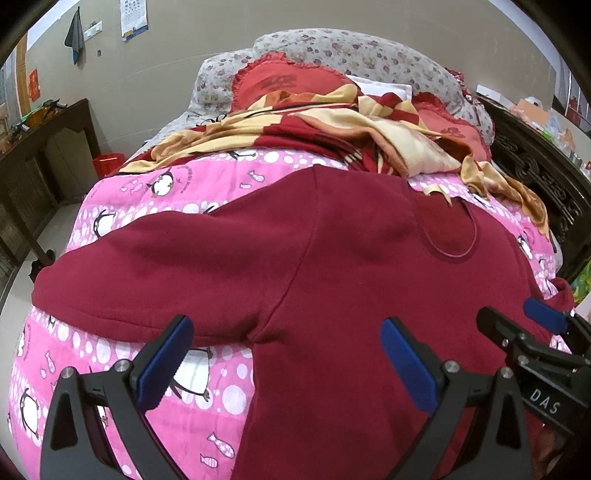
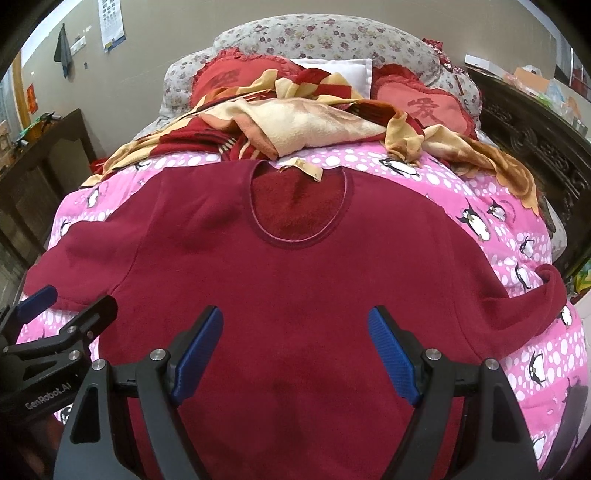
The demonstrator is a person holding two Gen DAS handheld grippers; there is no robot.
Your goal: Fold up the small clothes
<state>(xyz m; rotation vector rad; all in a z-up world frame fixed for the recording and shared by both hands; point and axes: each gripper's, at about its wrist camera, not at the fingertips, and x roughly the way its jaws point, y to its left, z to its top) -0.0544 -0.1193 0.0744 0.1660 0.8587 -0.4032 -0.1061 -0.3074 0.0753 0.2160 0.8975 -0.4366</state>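
maroon top (image 2: 295,280) flat on pink penguin quilt (image 2: 491,206); both grippers (image 1: 288,362) (image 2: 295,354) wide apart, empty

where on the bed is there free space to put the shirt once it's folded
Bare pink quilt shows right of the maroon shirt, beyond its sleeve, and at the near left under the other sleeve. Behind the collar it is crowded: crumpled blanket and red pillows.

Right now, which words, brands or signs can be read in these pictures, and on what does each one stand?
"DAS": on the right claw body.
"GenRobot.AI": on the left claw body.
Red cushion: one large Chinese character, too blurred to name.
Wall calendar: too small.
Neck tag: unreadable.
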